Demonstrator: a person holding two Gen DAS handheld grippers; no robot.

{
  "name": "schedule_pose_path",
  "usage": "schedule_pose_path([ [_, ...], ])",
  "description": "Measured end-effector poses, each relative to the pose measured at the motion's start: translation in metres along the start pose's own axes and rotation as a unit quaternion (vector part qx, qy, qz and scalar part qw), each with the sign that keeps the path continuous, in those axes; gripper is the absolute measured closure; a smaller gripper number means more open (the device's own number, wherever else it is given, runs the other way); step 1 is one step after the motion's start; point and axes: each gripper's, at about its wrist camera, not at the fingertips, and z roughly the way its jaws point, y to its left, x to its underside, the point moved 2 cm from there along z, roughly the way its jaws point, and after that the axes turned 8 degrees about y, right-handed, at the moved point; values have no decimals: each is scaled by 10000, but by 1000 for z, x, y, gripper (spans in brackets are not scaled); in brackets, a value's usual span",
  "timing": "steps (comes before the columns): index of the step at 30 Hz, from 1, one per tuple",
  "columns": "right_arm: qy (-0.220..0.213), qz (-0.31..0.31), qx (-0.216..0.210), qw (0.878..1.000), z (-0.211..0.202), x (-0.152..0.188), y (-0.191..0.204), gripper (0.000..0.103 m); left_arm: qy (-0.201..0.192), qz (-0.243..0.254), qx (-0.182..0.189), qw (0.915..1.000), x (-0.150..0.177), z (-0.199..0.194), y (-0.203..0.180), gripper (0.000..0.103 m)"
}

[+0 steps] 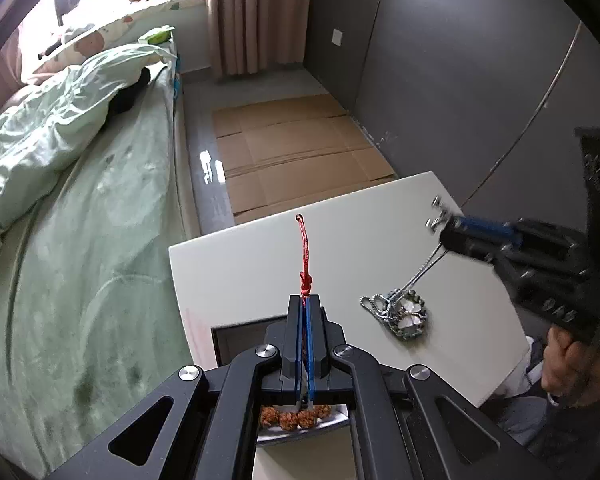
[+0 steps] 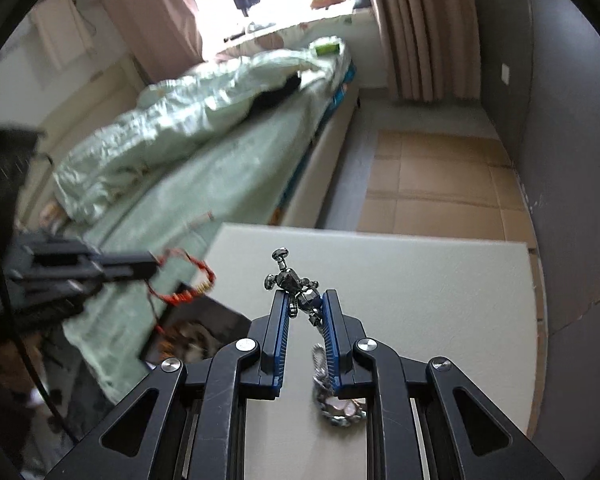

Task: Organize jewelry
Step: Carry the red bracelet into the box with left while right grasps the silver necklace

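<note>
My left gripper (image 1: 305, 300) is shut on a red cord bracelet (image 1: 305, 256); its cord end sticks up past the tips and its brown beads (image 1: 296, 418) hang below, over an open dark jewelry box (image 1: 236, 336). My right gripper (image 2: 306, 300) is shut on the silver clasp (image 2: 290, 276) of a silver chain necklace (image 1: 420, 272). The chain runs down to a round silver pendant (image 1: 408, 316) that lies on the white table (image 1: 260, 264). The right gripper also shows in the left wrist view (image 1: 446, 232), and the left gripper with the bracelet in the right wrist view (image 2: 156, 268).
A bed with green bedding (image 1: 80, 208) runs along the table's left side. Flattened cardboard (image 1: 300, 148) covers the floor beyond the table. A grey wall (image 1: 460, 60) stands to the right. The person's hand (image 1: 572, 364) holds the right gripper.
</note>
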Motion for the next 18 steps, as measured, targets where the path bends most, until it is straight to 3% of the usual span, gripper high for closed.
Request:
schedule_pose_path([
  [18,-1483,-141,-39,9888,-118,-25,62,85,224,-373,383,9983,45,16,22,101],
])
